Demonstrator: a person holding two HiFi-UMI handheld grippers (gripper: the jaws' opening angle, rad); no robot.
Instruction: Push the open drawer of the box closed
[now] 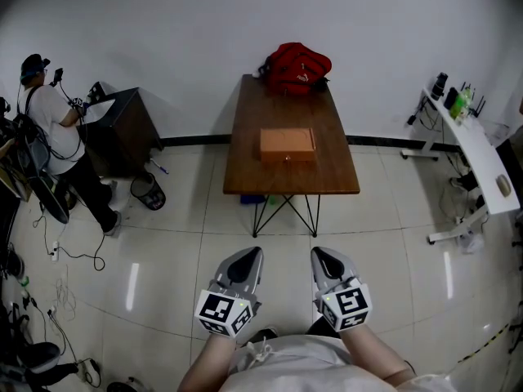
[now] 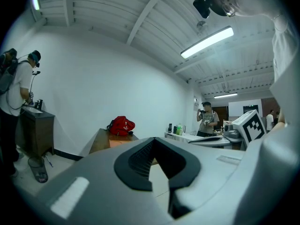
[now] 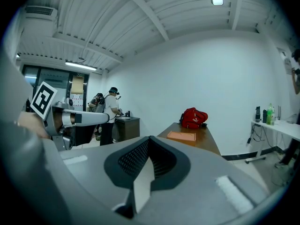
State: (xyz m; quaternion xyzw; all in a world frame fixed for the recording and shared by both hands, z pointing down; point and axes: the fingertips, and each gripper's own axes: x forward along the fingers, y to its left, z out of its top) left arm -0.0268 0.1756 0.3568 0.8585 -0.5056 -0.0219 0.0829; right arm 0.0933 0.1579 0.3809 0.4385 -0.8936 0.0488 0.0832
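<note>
Okay, left gripper (image 1: 251, 255) and right gripper (image 1: 321, 255) sat clenched, empty, at 6 o'clock; box (image 1: 287, 144) rested on table (image 1: 286, 104) at 12.

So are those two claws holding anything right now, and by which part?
Nothing. The left gripper and right gripper are both empty, jaws together, well short of the box on the table.

Left gripper (image 2: 154, 139) fingers together, box (image 2: 118, 143) on table (image 2: 101, 140)
</note>
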